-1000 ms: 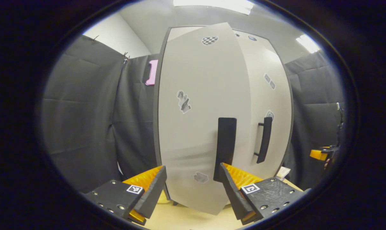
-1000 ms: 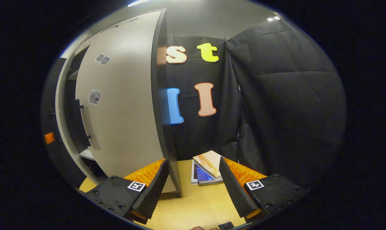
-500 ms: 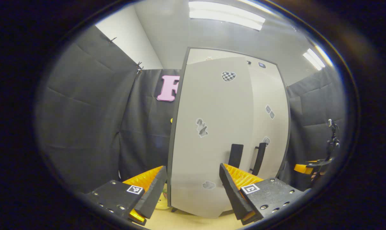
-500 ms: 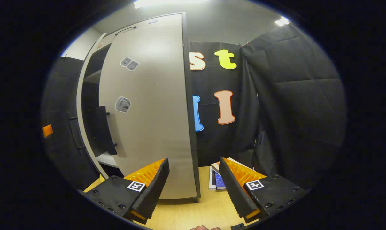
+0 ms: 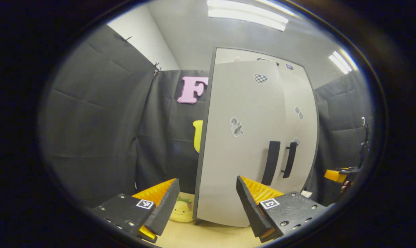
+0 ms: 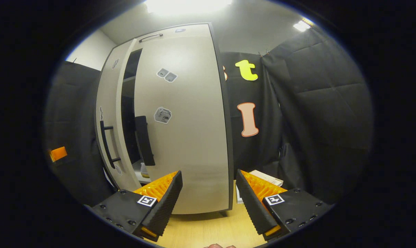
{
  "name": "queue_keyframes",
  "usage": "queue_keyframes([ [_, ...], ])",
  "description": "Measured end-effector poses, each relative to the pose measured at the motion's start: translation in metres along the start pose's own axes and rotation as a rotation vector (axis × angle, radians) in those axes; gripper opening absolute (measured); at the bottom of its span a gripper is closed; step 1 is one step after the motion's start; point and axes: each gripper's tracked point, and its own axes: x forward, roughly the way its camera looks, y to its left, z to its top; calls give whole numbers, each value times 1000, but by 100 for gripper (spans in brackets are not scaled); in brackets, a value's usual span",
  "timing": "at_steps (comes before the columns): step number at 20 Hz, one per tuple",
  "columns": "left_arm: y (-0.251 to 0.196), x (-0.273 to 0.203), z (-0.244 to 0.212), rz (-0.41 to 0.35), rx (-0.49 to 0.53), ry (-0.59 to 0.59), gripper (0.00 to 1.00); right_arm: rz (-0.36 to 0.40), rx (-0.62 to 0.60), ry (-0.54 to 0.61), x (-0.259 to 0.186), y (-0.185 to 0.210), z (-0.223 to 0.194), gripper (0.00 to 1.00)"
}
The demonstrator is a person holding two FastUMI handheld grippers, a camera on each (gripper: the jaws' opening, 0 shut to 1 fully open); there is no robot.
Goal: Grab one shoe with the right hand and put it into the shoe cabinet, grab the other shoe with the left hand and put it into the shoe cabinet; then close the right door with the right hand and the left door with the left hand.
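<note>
Closing doors stage. Left gripper (image 5: 208,203) and right gripper (image 6: 209,201) both spread wide, empty. Left door (image 5: 242,144), right door (image 6: 184,124) ajar, gap between. Shoes probably inside shoe cabinet (image 6: 125,89), unseen. Next: push doors flush.

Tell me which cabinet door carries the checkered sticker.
The left pale grey cabinet door, checkered sticker near its top; the right door beside it has two small grey stickers instead.
</note>
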Motion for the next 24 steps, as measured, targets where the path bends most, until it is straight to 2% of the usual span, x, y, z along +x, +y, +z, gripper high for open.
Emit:
queue_keyframes([
  [2, -2, 8, -5, -38, 31, 10, 93, -32, 13, -1, -15, 2, -5, 98],
  [5, -10, 19, -11, -96, 17, 15, 94, -96, 11, -11, -32, -4, -5, 98],
  [12, -27, 31, -22, -143, 3, 11, 94, -178, 11, -44, -46, -27, 9, 98],
  [16, -31, 37, -30, -150, 10, 22, 95, -164, 17, -35, -40, -24, 7, 98],
  [19, -31, 39, -36, -132, -15, 40, 93, -137, 6, -14, -34, -19, 3, 98],
  [21, -32, 36, -39, -127, -36, 46, 95, -123, 7, -14, -30, -15, 2, 98],
  [24, -23, 27, -42, -113, -22, 52, 95, -101, 12, 1, -26, -7, -5, 98],
])
